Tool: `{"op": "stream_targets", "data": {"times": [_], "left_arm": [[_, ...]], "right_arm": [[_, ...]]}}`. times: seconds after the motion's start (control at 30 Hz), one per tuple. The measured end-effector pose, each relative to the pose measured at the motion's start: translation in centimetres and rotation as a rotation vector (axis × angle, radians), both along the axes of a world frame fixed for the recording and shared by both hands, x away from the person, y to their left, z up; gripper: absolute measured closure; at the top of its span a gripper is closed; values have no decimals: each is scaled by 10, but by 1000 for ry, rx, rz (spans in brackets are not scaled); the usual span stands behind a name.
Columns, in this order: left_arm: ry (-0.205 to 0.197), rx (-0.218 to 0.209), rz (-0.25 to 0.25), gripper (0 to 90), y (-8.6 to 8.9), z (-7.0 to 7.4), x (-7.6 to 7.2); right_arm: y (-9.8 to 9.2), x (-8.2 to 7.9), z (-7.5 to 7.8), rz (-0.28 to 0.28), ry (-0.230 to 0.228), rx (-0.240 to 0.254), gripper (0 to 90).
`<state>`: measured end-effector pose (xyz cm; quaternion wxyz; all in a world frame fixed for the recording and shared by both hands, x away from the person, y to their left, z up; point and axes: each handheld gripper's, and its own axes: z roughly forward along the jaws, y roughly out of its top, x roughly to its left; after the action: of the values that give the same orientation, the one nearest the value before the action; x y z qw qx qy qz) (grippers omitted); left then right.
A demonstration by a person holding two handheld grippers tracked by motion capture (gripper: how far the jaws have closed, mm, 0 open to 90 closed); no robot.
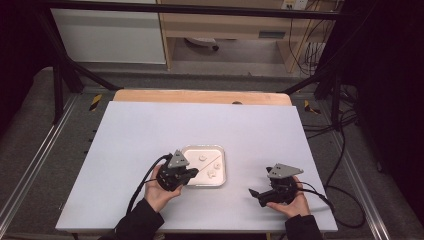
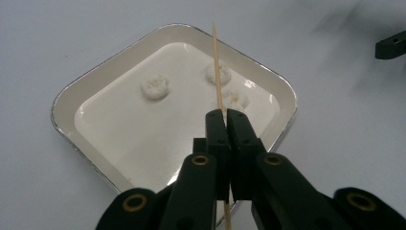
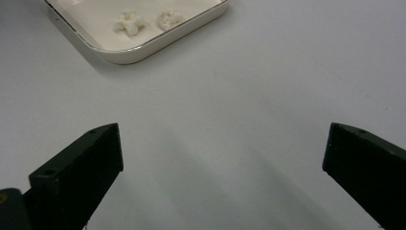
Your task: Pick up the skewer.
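Note:
A white square tray (image 1: pixel 218 179) with a silver rim sits near the middle of the table and holds three pale round banana-like slices (image 2: pixel 155 87). My left gripper (image 2: pixel 225 115) is shut on a thin wooden skewer (image 2: pixel 218 62), which points out over the tray past two of the slices. In the high view the left gripper (image 1: pixel 191 173) sits at the tray's left edge. My right gripper (image 3: pixel 222 153) is open with nothing between its jaws, low over bare table to the right of the tray (image 3: pixel 143 48); the high view shows the right gripper (image 1: pixel 256 194) near the front edge.
The white table top (image 1: pixel 150 130) has free room on all sides of the tray. A wooden strip (image 1: pixel 200 96) runs along its far edge. Black frame bars (image 1: pixel 65 75) and cables (image 1: pixel 340 150) flank the table.

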<state>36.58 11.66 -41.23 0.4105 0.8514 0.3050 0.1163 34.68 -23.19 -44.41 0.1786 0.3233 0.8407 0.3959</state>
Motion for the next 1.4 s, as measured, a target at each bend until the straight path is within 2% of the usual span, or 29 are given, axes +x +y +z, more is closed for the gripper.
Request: {"op": "stream_targets", "data": {"times": [0.23,0.3,0.47,0.97,1.17,1.27,1.4], "left_arm": [[-7,13,-27,886,-5,3,-4],[-7,12,-30,886,-6,4,-4],[-16,22,-49,886,-10,7,-6],[-31,66,-113,886,-36,15,-6],[-30,82,-137,886,-45,18,-4],[-33,93,-154,886,-52,20,-4],[-40,108,-168,886,-59,21,-5]], "right_arm": [[13,-2,6,32,-54,-78,13],[15,-3,7,35,-59,-86,14],[23,-5,13,58,-108,-142,25],[40,-7,26,116,-199,-260,55],[46,-10,31,153,-242,-295,90],[49,-10,31,186,-266,-341,135],[52,-11,31,226,-289,-376,182]]}}
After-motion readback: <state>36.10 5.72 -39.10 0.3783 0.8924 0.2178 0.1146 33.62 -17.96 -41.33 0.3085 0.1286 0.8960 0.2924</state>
